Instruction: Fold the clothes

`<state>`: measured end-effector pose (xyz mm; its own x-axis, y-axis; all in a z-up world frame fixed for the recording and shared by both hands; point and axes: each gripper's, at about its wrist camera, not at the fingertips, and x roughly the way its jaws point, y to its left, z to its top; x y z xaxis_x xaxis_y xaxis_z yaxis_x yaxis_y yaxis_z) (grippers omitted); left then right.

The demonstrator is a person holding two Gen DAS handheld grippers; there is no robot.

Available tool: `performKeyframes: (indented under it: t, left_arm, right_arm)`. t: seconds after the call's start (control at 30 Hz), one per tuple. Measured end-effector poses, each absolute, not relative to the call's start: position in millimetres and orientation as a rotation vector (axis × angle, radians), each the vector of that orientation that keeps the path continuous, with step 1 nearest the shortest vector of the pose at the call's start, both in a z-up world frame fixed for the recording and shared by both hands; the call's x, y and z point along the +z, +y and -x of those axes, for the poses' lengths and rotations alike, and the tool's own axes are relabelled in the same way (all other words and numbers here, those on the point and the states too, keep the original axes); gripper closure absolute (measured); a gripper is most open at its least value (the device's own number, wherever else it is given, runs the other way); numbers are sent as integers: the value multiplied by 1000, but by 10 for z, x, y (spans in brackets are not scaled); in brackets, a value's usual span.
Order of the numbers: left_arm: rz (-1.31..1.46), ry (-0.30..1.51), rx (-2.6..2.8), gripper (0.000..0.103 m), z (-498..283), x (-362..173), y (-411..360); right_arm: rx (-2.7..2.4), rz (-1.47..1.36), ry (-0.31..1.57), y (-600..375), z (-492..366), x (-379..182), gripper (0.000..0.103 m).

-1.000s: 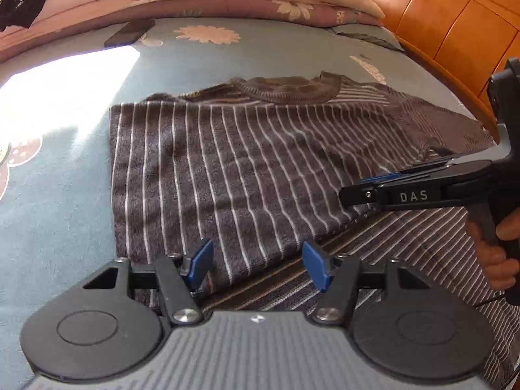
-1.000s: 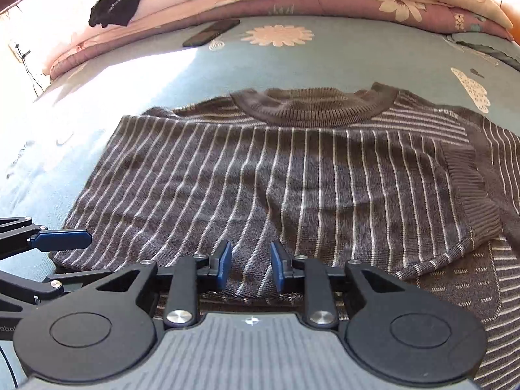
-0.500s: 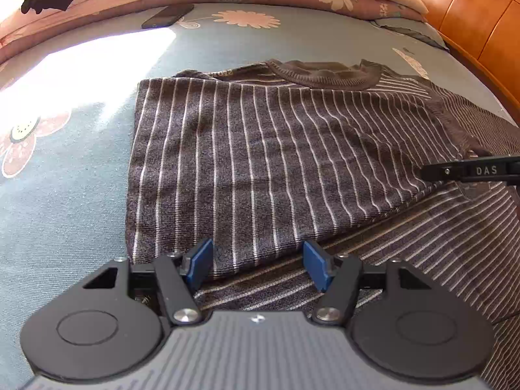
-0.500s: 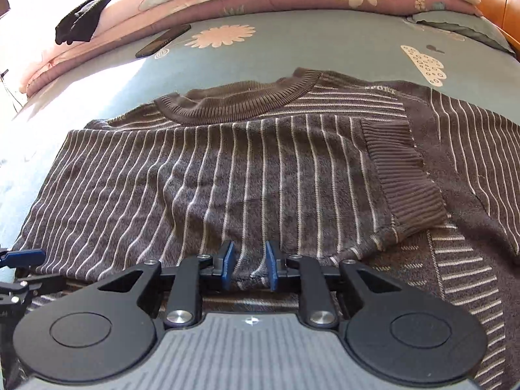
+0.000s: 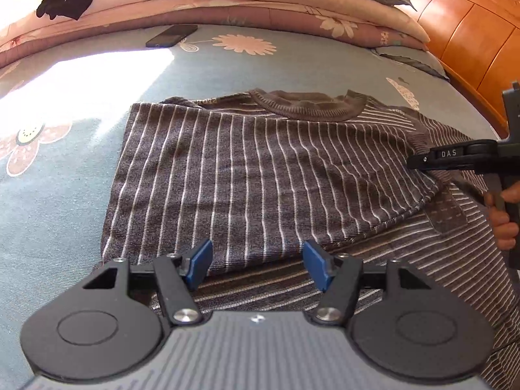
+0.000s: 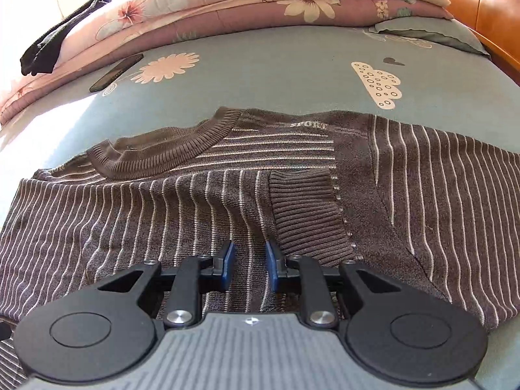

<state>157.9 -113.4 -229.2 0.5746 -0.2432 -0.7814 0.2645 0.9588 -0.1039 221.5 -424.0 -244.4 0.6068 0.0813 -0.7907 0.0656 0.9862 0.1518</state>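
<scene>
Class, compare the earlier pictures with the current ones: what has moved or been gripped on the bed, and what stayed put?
The right gripper travelled rightward along the striped sweater, from mid-body to beside the folded sleeve's ribbed cuff; its narrow jaws have just opened slightly, with nothing visibly clamped. The left gripper shifted a little, jaws wide, holding nothing. Sweater, phone and quilts stayed put.
</scene>
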Motion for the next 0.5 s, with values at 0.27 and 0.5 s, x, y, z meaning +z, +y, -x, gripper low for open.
performKeyframes:
  t: [0.27,0.5]
  left_arm:
    - [41,991,-302,39,-1732,-2450,-804]
    - [91,986,-376,36,-1759,-2495,-659]
  right_arm:
    - [111,-114,833,-3515,-2392,-2284,76]
    - [11,-16,861,-3146,-2954,-2575,77]
